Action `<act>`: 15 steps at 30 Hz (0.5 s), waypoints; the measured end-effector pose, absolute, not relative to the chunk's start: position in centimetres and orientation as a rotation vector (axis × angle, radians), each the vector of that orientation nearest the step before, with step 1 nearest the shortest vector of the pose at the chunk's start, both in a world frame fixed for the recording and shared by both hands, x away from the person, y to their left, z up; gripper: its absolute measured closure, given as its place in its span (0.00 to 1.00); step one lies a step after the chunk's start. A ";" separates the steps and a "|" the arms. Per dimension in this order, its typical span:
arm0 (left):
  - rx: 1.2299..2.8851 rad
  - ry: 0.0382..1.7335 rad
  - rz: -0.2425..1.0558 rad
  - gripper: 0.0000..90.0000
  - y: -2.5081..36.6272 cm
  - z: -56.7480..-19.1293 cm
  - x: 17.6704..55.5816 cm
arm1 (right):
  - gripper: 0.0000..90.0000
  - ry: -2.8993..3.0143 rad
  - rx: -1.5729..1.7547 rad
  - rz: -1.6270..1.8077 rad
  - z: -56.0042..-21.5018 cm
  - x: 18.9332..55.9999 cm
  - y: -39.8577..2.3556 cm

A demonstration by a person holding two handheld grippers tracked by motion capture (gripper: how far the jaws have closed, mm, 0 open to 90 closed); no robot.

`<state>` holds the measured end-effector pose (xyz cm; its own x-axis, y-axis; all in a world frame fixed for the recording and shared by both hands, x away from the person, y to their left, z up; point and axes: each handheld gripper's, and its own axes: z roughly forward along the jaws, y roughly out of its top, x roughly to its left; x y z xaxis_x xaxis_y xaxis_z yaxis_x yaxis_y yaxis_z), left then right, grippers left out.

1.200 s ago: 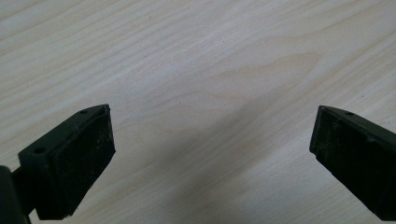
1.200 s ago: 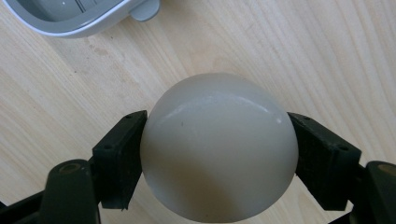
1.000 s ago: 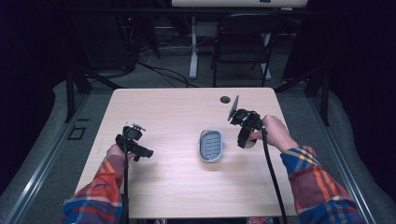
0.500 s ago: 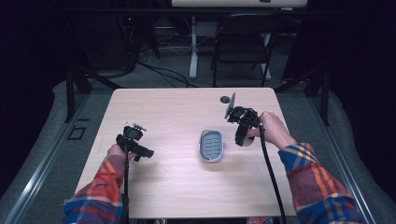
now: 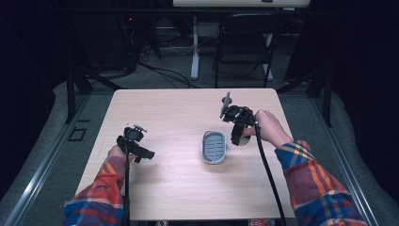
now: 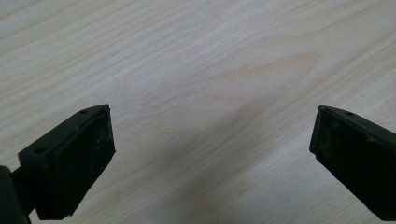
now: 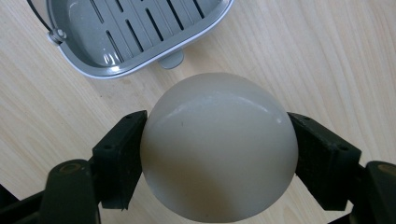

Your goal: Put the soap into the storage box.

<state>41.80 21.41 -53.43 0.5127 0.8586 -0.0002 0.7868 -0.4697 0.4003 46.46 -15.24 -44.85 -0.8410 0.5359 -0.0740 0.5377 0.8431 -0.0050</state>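
Right gripper (image 7: 217, 163): jaws closed against both sides of a pale, smooth ball (image 7: 218, 147), gripped at about its widest part, held above the table (image 5: 179, 113) just beside the right edge of a grey slotted dish (image 7: 135, 32). Left gripper (image 6: 210, 154): jaws wide apart, nothing between them, hovering over bare wood on the left side of the table, well apart from the dish (image 5: 214, 147). Dish: empty, near the table's middle, a small tab on the rim facing the ball. Handling note, as a judgement: if the ball was meant for the dish, it should be carried over the slotted floor, lowered close, and released gently; a round, slick ball would roll off if dropped from height.
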 end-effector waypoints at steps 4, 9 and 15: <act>2.409 1.367 0.285 0.00 21.4 -53.4 41.8 | 0.27 2.952 0.840 -0.029 -44.8 46.4 -14.5; 2.409 1.365 0.285 0.00 21.5 -53.4 41.8 | 0.27 2.960 0.821 -0.028 -44.9 46.6 -13.8; 2.405 1.369 0.285 0.00 21.5 -53.4 41.8 | 0.27 2.966 0.805 -0.026 -45.0 46.7 -13.1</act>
